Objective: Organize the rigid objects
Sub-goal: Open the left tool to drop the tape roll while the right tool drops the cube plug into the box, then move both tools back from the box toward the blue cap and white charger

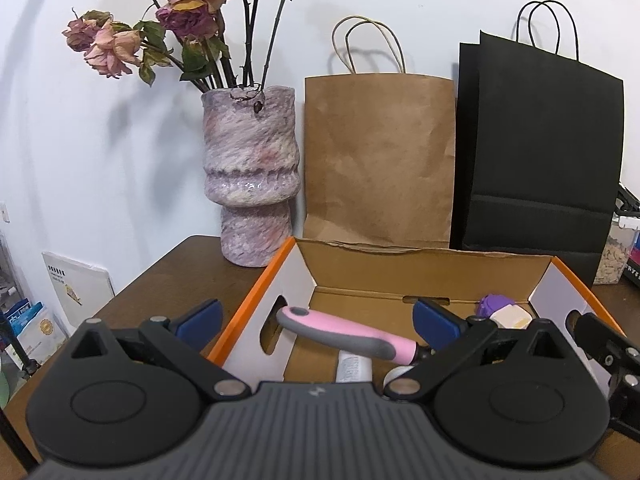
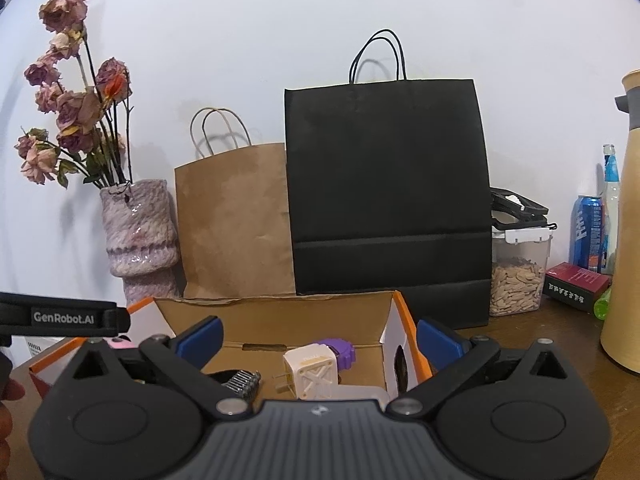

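Note:
An open cardboard box with orange edges stands on the brown table. In it lie a pink and grey handled tool, a white tube, a purple object, a cream plug adapter and a strip of screws. My left gripper is open and empty, its fingers straddling the box's left wall above the pink tool. My right gripper is open and empty over the box's right part.
A mottled pink vase with dried roses, a brown paper bag and a black paper bag stand behind the box. At right are a seed container, a can, a red box and a tan jug.

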Motion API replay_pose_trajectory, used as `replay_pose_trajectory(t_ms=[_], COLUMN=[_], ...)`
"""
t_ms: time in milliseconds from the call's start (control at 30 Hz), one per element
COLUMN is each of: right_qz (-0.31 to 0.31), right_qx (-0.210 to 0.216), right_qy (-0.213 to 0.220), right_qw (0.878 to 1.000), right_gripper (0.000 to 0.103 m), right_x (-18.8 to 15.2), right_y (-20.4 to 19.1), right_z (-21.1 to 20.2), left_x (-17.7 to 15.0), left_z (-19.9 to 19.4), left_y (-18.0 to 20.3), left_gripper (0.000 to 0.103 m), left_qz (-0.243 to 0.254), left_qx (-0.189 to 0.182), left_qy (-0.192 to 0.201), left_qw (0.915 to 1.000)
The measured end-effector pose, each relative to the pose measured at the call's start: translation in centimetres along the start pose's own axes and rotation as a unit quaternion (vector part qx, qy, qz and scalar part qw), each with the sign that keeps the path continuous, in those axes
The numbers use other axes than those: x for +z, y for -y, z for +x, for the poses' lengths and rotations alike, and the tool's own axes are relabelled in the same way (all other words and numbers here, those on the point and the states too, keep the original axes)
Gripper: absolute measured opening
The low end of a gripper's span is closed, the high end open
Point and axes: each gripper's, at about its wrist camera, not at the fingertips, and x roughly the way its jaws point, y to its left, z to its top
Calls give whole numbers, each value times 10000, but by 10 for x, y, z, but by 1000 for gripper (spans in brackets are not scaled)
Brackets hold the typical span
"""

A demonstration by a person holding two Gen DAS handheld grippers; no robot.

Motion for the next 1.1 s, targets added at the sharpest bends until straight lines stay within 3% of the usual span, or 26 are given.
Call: replay_pose_trajectory(t_ms=[1100], right_qz=[-110], right_qx=[84], right_qy=[-260], right_qw=[9996], right_gripper=[103], right_x=[-28], right_y=[-15], right_z=[-105], left_x=[-52], left_z=[-96], left_y=[-16], left_gripper=[103], left_qz=[121], left_qx=[-65], left_qy=[-113], left_qw=[9998])
